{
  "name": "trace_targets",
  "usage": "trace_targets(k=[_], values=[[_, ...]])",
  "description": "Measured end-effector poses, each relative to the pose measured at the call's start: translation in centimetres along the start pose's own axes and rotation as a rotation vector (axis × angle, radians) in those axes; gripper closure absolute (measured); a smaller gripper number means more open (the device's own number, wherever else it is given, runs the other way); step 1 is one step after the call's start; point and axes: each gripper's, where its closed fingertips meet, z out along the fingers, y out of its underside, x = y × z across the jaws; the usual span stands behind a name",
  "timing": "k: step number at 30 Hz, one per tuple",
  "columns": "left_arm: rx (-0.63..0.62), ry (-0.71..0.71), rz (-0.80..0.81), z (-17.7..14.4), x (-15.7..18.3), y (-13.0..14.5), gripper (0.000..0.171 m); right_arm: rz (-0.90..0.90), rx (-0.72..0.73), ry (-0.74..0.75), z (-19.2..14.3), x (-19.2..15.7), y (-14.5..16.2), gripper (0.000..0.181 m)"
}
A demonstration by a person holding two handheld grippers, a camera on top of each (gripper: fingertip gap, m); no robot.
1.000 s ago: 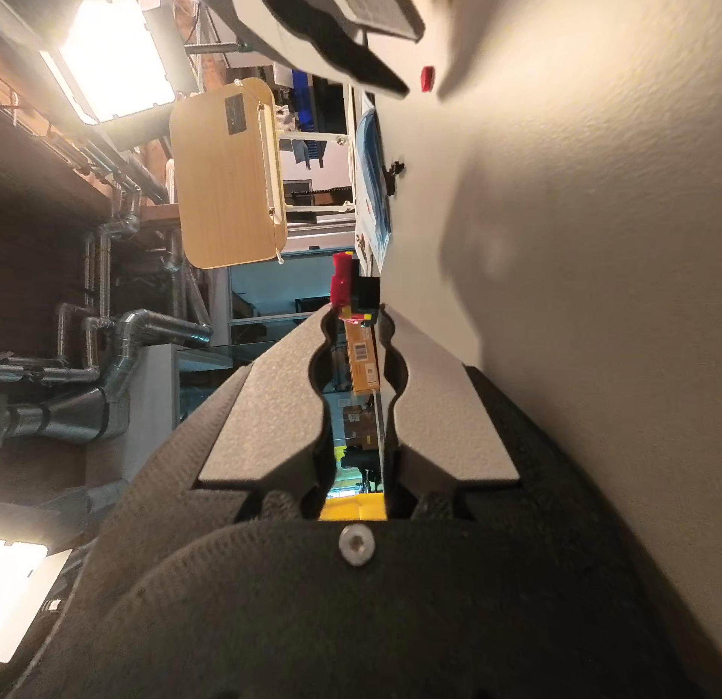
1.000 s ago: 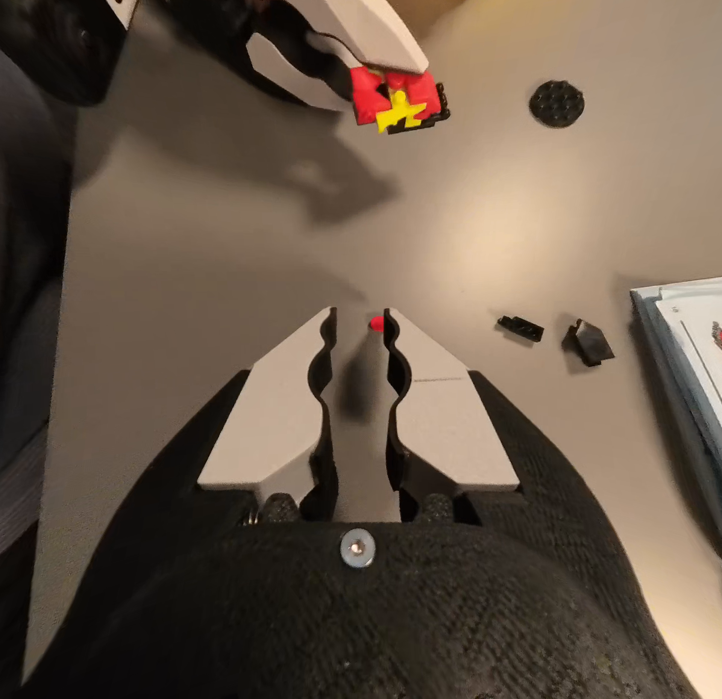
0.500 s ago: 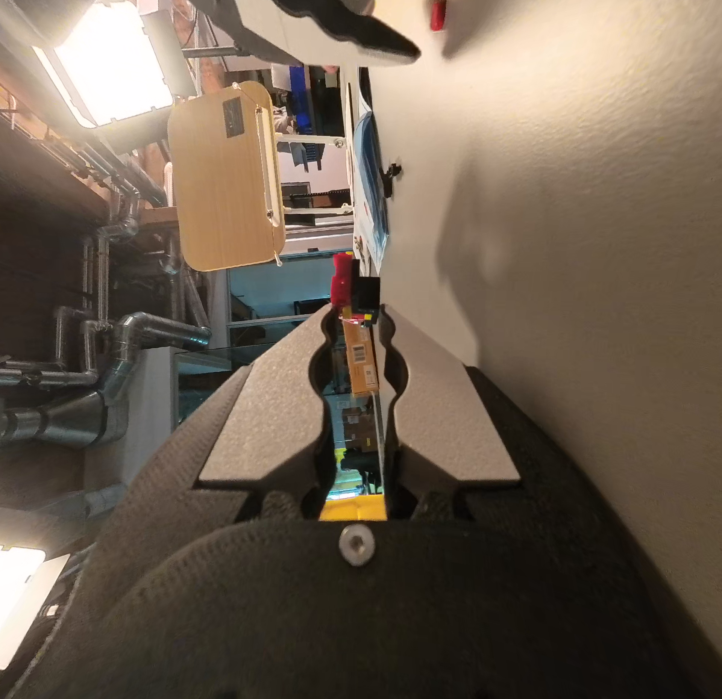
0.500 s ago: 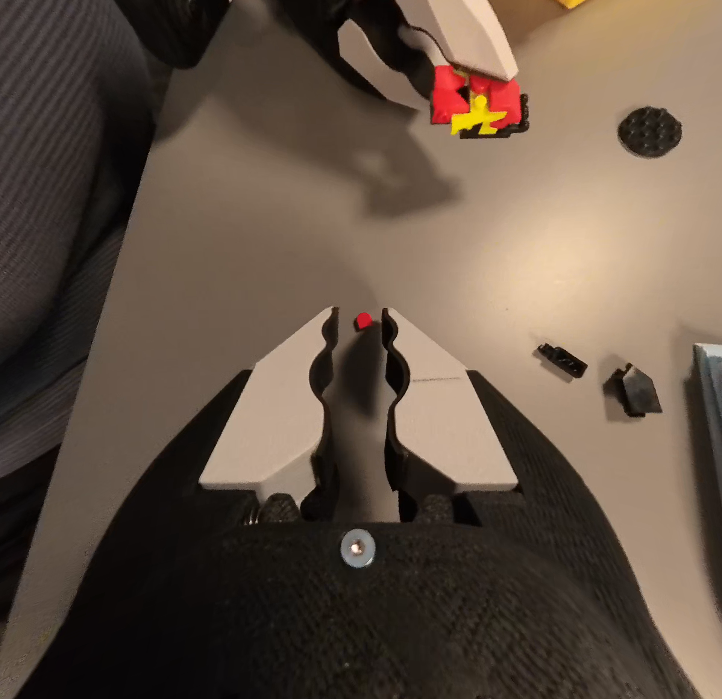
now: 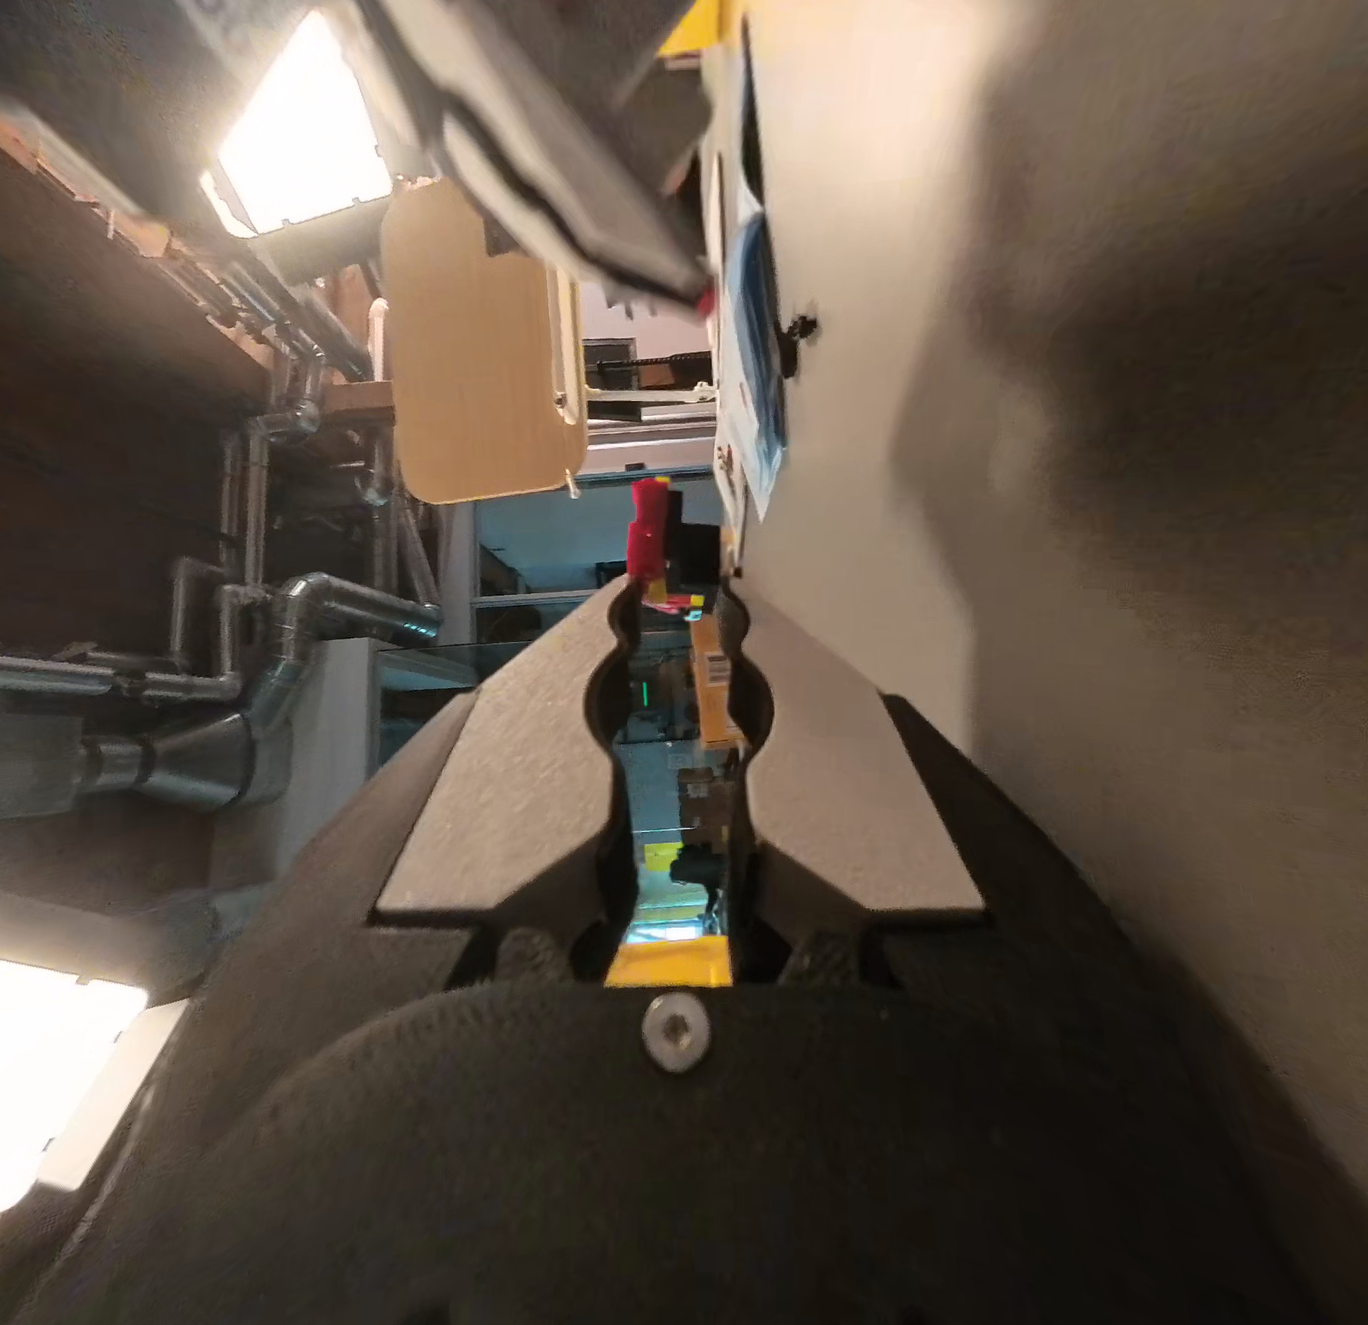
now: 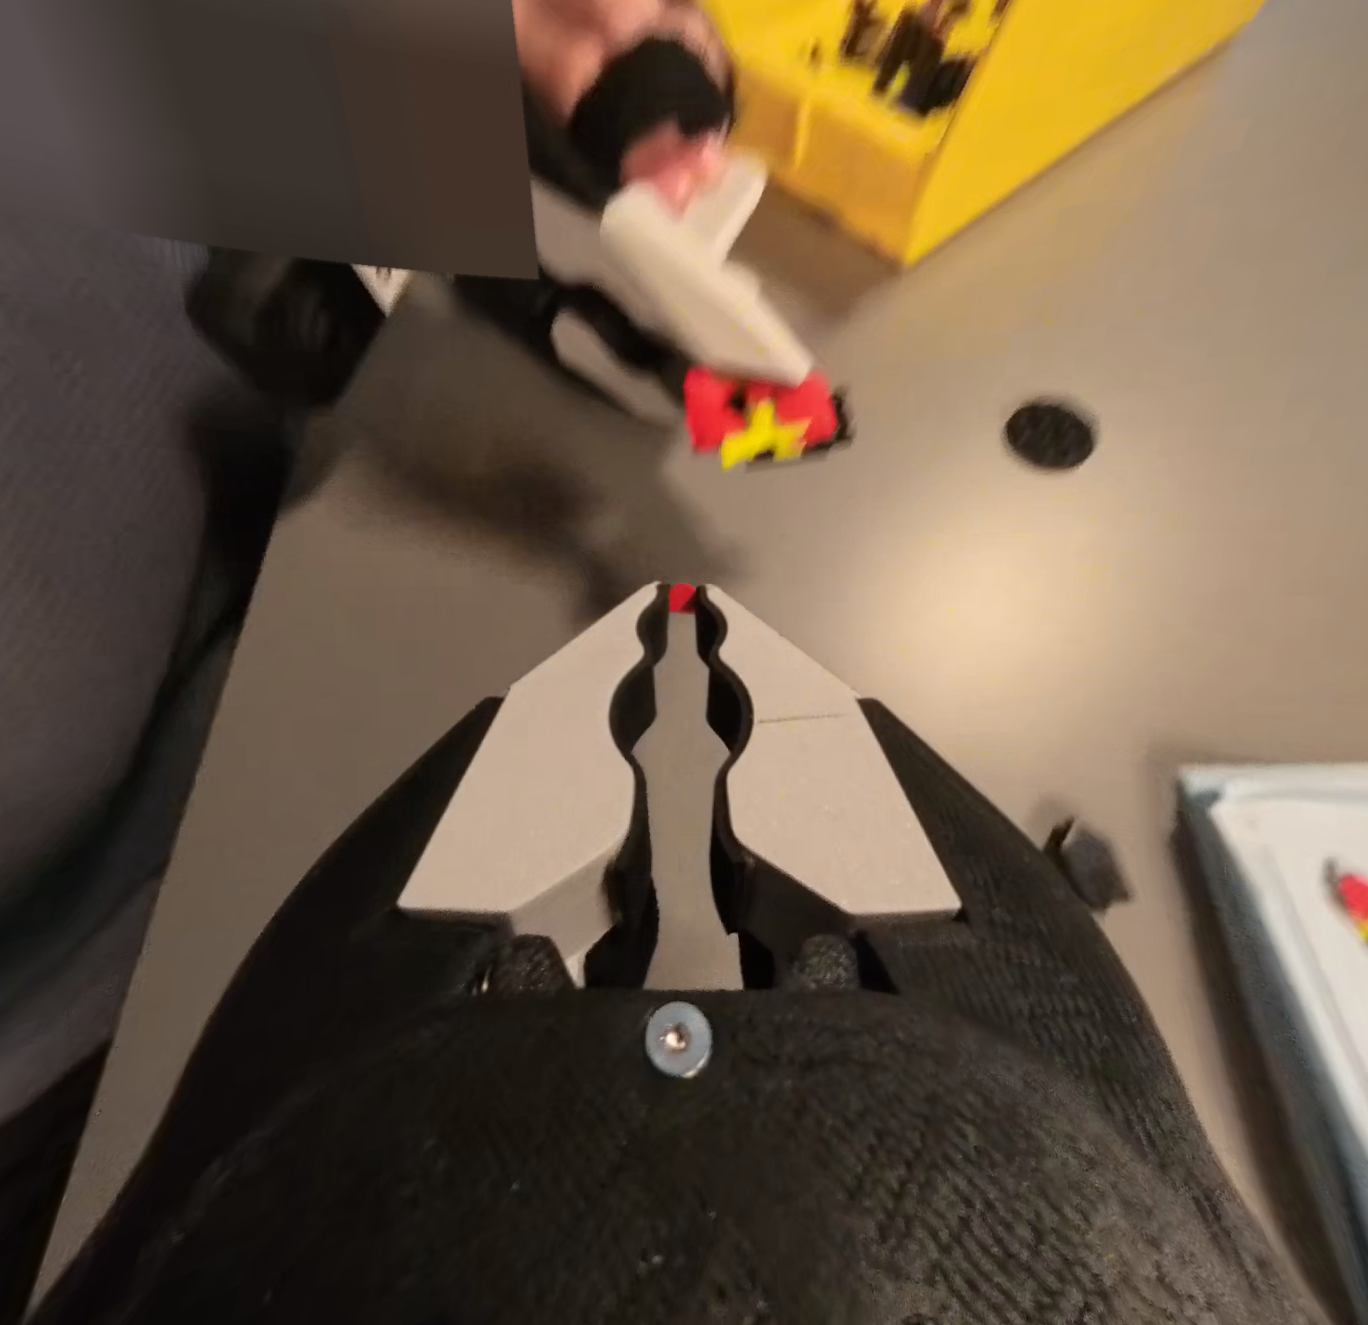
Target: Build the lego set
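Fingers of the right gripper are pinched on a tiny red piece right at their tips, above the grey table. Farther off in the right wrist view, the left gripper holds the partly built lego model, a red block with a yellow part and a black base, lifted off the table with its shadow below. In the left wrist view the same model sits clamped at the tips of the left fingers, sticking out beyond them, while the table runs along the right side of that tilted view.

A round black studded piece lies on the table to the right of the model, well apart from it. A small dark angled piece lies just beside the right gripper's housing, near the edge of a pale blue-bordered instruction booklet. A yellow box stands at the far side of the table, behind the left gripper. Much of the far scene is motion-blurred.
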Motion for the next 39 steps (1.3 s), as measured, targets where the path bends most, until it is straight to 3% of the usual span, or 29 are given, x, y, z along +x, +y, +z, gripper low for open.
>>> trace_targets(k=[3,5,23,39], values=[[0.013,-0.032,0.002,-0.2,-0.6,-0.3,0.152,-0.035,0.069,0.044,0.5,0.9,-3.7,0.177],[0.014,-0.045,0.007,-0.3,-0.8,-0.3,0.152,-0.061,0.051,0.039,1.1,1.0,-4.5,0.177],[0.010,-0.041,-0.010,-0.1,-0.8,-0.4,0.152,-0.154,-0.088,0.113,2.4,1.6,-4.2,0.176],[0.012,-0.023,-0.006,0.0,-0.3,-0.4,0.152,-0.169,-0.067,0.150,2.3,1.9,-4.3,0.171]])
